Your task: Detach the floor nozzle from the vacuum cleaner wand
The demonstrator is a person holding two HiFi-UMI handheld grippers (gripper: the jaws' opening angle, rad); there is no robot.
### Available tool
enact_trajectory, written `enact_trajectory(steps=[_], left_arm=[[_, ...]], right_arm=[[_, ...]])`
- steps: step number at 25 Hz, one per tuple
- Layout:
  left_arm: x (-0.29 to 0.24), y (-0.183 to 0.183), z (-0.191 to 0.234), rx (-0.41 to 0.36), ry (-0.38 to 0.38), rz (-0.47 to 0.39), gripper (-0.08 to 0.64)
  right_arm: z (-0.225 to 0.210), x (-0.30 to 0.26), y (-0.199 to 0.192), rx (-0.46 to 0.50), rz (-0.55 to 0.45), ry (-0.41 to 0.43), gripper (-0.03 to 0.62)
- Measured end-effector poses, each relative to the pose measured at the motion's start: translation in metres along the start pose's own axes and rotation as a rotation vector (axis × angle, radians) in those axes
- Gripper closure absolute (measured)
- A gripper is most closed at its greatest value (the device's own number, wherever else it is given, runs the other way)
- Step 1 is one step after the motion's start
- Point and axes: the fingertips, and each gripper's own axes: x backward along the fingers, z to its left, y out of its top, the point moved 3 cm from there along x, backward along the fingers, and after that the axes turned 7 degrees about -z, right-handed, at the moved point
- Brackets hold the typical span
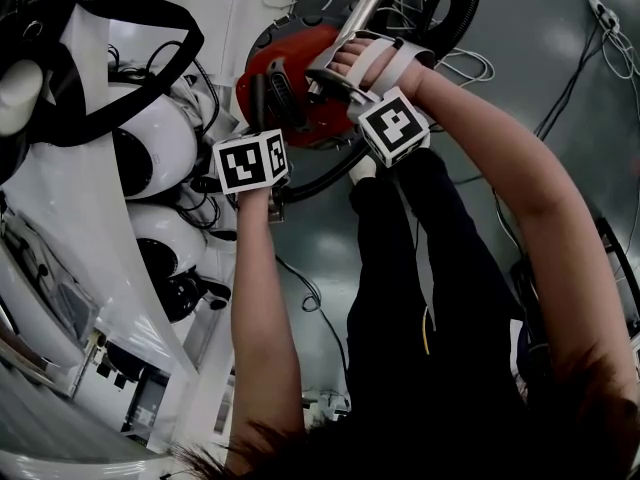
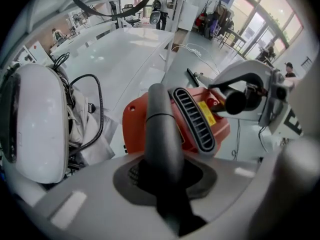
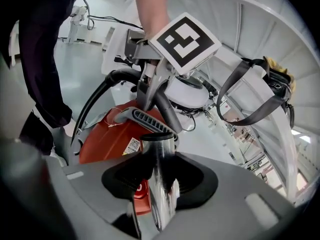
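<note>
We cannot make out the floor nozzle in any view. The wand (image 3: 160, 166), a shiny metal tube with a black collar at its far end, stands in the lower middle of the right gripper view. In the head view it runs out past the top edge, so its length is cut off. The right tool (image 3: 159, 186) is clenched on this wand, dark pads against the metal. In the head view the strapped right hand (image 1: 375, 63) covers that grip.

Just beyond the collar lies a dark grey tube (image 2: 162, 129); whether the two meet we cannot tell. The left tool (image 2: 162, 184) is clenched on that tube, which rises up the middle of the left gripper view and hides part of the red vacuum body (image 1: 272, 63).

The body sits in the upper middle of the head view, on the floor (image 1: 560, 98). It is closed, with a black ribbed grille (image 2: 192, 119) on top, so what it holds is hidden. A black hose (image 1: 468, 10) loops at the upper right. White rounded housings (image 1: 165, 133) crowd the left, crossed by a black strap (image 1: 130, 80).
</note>
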Motion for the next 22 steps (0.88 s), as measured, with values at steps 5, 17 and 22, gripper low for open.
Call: enact_trajectory(steps=[5,17,22], left_arm=[[-0.001,0.005,-0.001,0.003,0.023,-0.038,0.474],[-0.011,0.029,0.002,-0.005,0.045,-0.083,0.472],[-0.011,0.029,0.001,-0.053,0.045,-0.104,0.463]], right_arm=[[-0.008,0.0,0.012,0.022,-0.027,-0.033,0.426],[0.007,0.003,0.024,0.081,-0.022,-0.147,0.426],[0.008,-0.003,0.028,0.012,0.022,-0.177,0.391]])
